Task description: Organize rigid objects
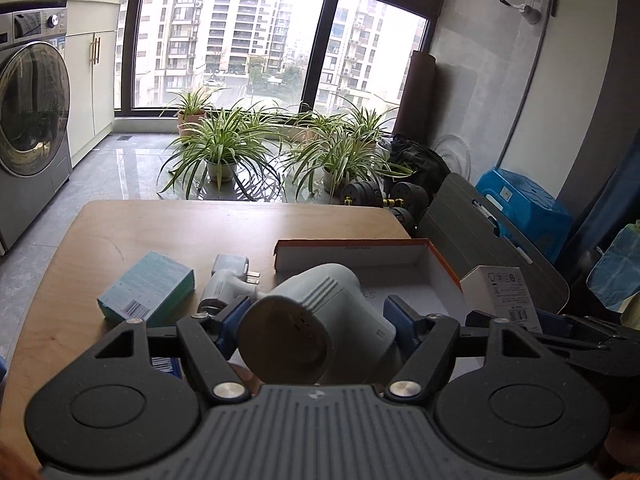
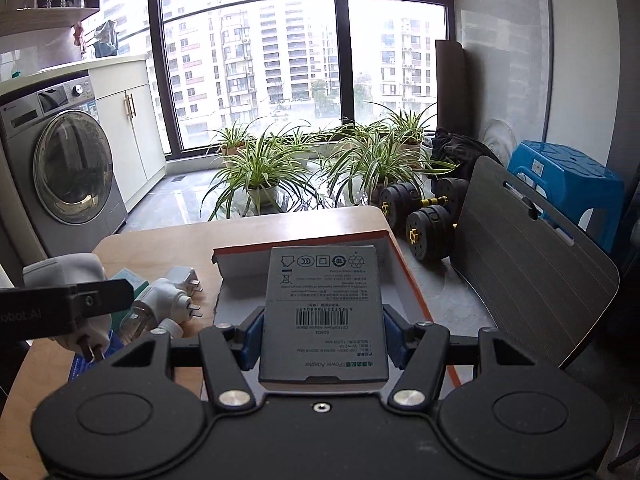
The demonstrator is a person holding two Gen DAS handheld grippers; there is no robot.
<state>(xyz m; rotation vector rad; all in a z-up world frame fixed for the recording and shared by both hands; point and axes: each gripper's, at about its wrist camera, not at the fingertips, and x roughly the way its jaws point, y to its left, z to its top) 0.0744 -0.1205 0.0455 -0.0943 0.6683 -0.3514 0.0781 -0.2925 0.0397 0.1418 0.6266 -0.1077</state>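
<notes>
My left gripper point(image 1: 316, 320) is shut on a large white power adapter point(image 1: 328, 300), held above the table near the open orange-rimmed box point(image 1: 440, 258). My right gripper point(image 2: 320, 338) is shut on a grey power-adapter carton point(image 2: 324, 312), held over the same box point(image 2: 404, 276). The carton also shows in the left wrist view point(image 1: 504, 292), and the held adapter in the right wrist view point(image 2: 68, 272). A teal carton point(image 1: 148, 288) and white plug adapters point(image 1: 228, 280) lie on the wooden table point(image 1: 168, 224).
A small clear bottle point(image 2: 136, 320) lies by the plugs point(image 2: 176, 296). A dark chair back point(image 2: 532, 260) stands right of the table. Dumbbells point(image 2: 424, 216), potted plants point(image 2: 260, 176), a blue stool point(image 2: 568, 184) and a washing machine point(image 2: 68, 168) are beyond.
</notes>
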